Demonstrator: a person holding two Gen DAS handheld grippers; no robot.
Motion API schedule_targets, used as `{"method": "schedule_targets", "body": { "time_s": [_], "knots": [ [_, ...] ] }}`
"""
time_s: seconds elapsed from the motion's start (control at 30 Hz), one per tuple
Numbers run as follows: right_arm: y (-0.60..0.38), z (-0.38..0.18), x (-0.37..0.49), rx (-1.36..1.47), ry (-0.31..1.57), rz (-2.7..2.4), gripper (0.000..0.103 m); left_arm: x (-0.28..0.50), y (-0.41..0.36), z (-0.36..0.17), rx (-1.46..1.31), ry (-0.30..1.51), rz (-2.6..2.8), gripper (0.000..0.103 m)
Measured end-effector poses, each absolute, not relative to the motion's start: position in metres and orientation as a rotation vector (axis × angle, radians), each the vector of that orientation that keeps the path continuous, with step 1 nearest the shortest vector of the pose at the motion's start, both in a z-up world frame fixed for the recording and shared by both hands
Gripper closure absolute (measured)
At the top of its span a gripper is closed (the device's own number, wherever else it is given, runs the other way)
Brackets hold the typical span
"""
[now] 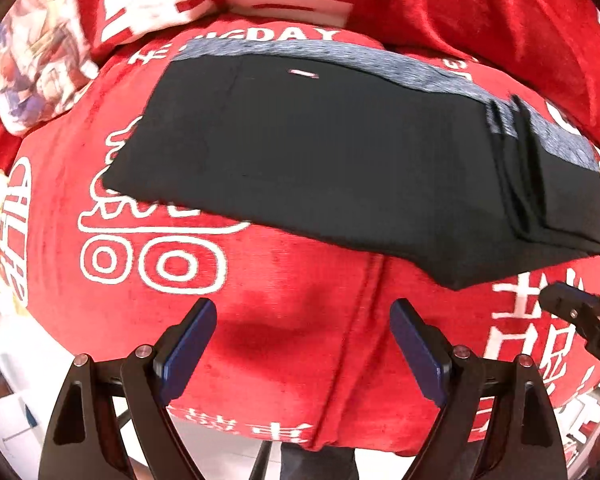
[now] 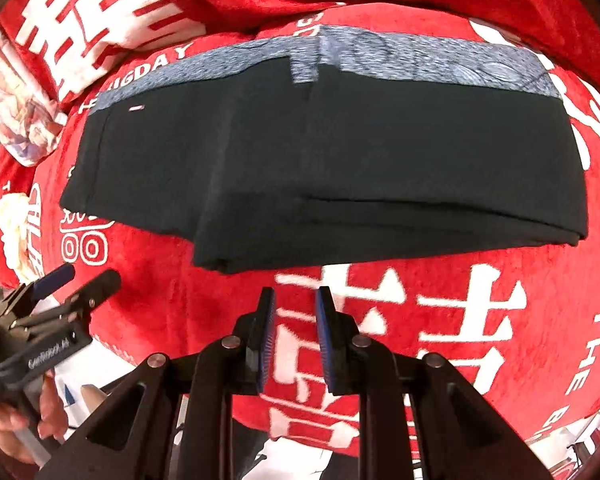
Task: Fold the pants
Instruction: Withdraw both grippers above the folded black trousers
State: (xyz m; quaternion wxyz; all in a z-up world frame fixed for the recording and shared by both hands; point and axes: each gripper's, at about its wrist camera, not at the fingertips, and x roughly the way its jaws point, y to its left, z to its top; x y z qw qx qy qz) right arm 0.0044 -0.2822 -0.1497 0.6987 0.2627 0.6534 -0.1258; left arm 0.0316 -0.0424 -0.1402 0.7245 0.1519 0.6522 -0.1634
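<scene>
Pants (image 1: 340,160): one pair, black with a grey waistband, folded into a flat stack on the red blanket (image 1: 292,320). Claws: two. Left claw (image 1: 304,348) spread wide, empty, just short of the stack's near edge, not touching. Right claw (image 2: 294,336) at a narrow gap, also empty, just short of the same edge.

Red blanket (image 1: 292,320) with white characters

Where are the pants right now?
The pants lie folded on the red blanket, ahead of both grippers and touching neither, grey waistband on the far side.
</scene>
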Motion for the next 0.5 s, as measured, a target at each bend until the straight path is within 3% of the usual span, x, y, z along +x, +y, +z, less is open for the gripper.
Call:
{"method": "schedule_targets", "body": {
  "time_s": [0.2,0.37,0.5],
  "knots": [
    [-0.264,-0.14,0.018,0.557,1.452,-0.264,0.066,0.052,-0.015,-0.14,0.296,1.44,-0.332,0.014],
    [-0.248,-0.139,0.033,0.539,1.469,-0.235,0.064,0.065,0.001,-0.146,0.239,1.47,-0.303,0.014],
    [-0.238,-0.14,0.042,0.527,1.479,-0.22,0.055,0.069,0.009,-0.151,0.222,1.472,-0.285,0.014]
  ]
}}
